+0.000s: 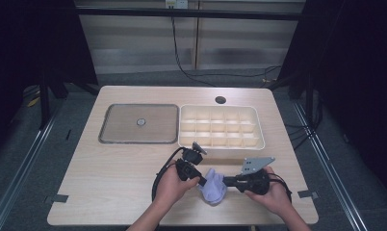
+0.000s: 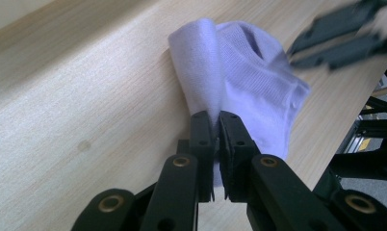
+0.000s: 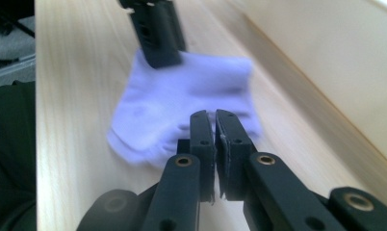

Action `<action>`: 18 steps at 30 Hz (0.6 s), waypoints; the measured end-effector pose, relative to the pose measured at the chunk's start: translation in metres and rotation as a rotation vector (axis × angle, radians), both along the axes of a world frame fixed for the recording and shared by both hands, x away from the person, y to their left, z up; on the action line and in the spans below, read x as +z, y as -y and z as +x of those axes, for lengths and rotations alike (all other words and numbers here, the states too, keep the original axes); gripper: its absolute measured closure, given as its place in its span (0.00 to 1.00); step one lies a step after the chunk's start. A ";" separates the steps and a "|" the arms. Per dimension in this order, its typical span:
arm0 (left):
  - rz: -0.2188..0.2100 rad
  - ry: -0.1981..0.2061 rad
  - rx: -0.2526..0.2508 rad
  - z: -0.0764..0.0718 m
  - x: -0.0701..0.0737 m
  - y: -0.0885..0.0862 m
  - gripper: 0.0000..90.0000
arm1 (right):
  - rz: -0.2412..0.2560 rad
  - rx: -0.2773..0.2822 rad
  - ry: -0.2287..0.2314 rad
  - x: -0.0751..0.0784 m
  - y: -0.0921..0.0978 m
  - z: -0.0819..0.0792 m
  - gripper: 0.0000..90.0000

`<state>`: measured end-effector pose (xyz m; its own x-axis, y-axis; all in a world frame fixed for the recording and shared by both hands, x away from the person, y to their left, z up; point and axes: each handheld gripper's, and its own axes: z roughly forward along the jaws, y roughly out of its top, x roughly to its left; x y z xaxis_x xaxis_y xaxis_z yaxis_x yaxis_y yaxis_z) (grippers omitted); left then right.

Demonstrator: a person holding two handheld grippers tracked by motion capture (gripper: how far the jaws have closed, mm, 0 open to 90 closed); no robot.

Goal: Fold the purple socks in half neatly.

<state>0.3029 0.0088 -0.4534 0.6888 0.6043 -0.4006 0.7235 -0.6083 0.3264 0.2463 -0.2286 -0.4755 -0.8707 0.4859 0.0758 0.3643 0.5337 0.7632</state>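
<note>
A pale lilac sock (image 1: 214, 188) is pinched by the left gripper (image 2: 215, 126) on the bench (image 1: 109, 173). The right gripper (image 3: 214, 124) is held with jaws together (whether fabric is caught cannot be told).

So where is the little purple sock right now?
In the high view, the small lilac cotton sock lies near the wooden table's front edge, between both tools, in front of the cream compartment tray.

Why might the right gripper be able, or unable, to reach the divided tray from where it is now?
Probably able: the right gripper sits near the divided tray, with bare table between. But its fingers seem shut on the sock.
</note>
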 end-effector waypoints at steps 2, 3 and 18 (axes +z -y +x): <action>0.002 0.000 -0.004 0.000 0.000 0.000 0.94 | 0.012 -0.015 -0.019 -0.002 0.008 0.001 0.96; 0.001 0.004 -0.002 0.000 0.000 0.000 0.94 | 0.019 -0.019 -0.028 -0.005 0.011 0.001 0.96; -0.012 0.005 0.004 0.001 0.004 -0.004 0.94 | -0.035 -0.009 -0.052 -0.014 0.009 0.003 0.97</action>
